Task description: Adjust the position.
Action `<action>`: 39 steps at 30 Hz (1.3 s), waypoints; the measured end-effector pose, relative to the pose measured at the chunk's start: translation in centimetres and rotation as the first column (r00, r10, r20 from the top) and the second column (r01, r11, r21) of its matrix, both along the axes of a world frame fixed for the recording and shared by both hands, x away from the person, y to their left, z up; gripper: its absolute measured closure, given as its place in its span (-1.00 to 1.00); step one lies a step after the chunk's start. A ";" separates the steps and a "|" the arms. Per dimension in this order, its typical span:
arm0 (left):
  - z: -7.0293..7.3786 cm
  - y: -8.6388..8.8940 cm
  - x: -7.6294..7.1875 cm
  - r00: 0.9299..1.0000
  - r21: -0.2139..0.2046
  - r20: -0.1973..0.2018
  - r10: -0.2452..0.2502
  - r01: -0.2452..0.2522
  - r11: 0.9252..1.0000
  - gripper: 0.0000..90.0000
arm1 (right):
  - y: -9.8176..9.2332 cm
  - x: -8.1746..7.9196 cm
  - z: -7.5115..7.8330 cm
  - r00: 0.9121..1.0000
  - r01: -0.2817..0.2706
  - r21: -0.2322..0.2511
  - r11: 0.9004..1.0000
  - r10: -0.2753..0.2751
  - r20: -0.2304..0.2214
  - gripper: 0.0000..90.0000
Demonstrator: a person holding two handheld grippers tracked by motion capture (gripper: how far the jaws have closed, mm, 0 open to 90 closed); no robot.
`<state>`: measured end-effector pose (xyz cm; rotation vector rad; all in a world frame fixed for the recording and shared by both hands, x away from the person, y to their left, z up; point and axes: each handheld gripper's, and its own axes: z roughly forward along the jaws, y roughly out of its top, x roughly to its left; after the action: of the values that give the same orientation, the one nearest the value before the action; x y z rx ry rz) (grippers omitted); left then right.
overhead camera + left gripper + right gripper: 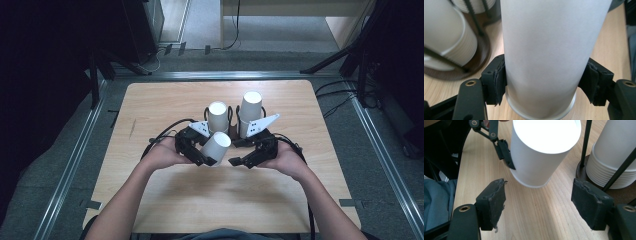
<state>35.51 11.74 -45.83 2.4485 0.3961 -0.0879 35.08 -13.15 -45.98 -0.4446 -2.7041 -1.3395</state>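
A single white paper cup [217, 142] hangs tilted just above the wooden table [165, 105], closed base up. My left gripper [212, 153] is shut on it: in the left gripper view both black pads [499, 82] press the cup's wall [549, 50] close to its rim. My right gripper [236, 153] sits just to the right of the cup, open. In the right gripper view its jaws [539, 200] stand apart over bare wood, short of the cup [536, 162], and one left finger [505, 153] shows on the cup's side.
Two stacks of white cups [218, 116] [250, 112] stand upside down in black wire holders just behind the grippers; one stack [609, 157] is close on the right jaw's side. Cables trail from both grippers. Bare tabletop lies left, right and toward the person.
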 end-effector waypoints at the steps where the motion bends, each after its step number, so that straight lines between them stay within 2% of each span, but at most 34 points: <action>1: 0.0 -0.2 0.0 1.000 0.010 -0.002 -0.008 0.008 1.000 -0.33 | 0.0 0.0 0.0 1.000 0.000 0.000 1.000 0.000 -0.001 -0.39; 3: 0.1 -0.5 0.2 1.000 0.024 -0.005 -0.025 0.025 0.999 -0.33 | 0.0 0.0 0.1 1.000 -0.003 0.004 1.000 0.003 0.003 -0.39; 9: 0.2 -1.0 0.3 0.999 0.013 -0.009 -0.039 0.039 0.999 -0.34 | 0.1 0.0 0.2 1.000 -0.006 0.006 1.000 0.006 0.009 -0.39; 12: -0.1 -1.3 0.0 0.998 0.031 -0.013 -0.063 0.063 0.998 -0.34 | 0.1 0.0 0.3 1.000 -0.007 0.012 1.000 0.007 0.009 -0.39; 21: -1.0 -2.4 -0.5 0.993 0.048 -0.040 -0.107 0.109 0.993 -0.34 | 0.9 -0.2 0.4 0.999 -0.043 0.007 0.999 0.043 0.014 -0.39; 28: -1.3 -2.7 -0.7 0.988 0.028 -0.057 -0.144 0.146 0.989 -0.35 | 1.4 -0.4 0.4 0.997 -0.072 -0.005 0.997 0.072 0.006 -0.31; 34: -1.4 -2.6 -1.0 0.988 0.025 -0.033 -0.153 0.154 0.988 -0.37 | 1.3 -0.3 0.5 0.996 -0.087 -0.005 0.996 0.087 -0.027 -0.23; 39: -1.4 -2.4 -1.0 0.989 0.007 -0.034 -0.142 0.143 0.990 -0.44 | 1.3 -0.4 0.6 0.996 -0.088 -0.006 0.996 0.088 -0.025 -0.23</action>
<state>34.47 9.31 -47.23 2.4851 0.2359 -0.1878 34.68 -11.81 -45.35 -0.3365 -2.6754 -1.2930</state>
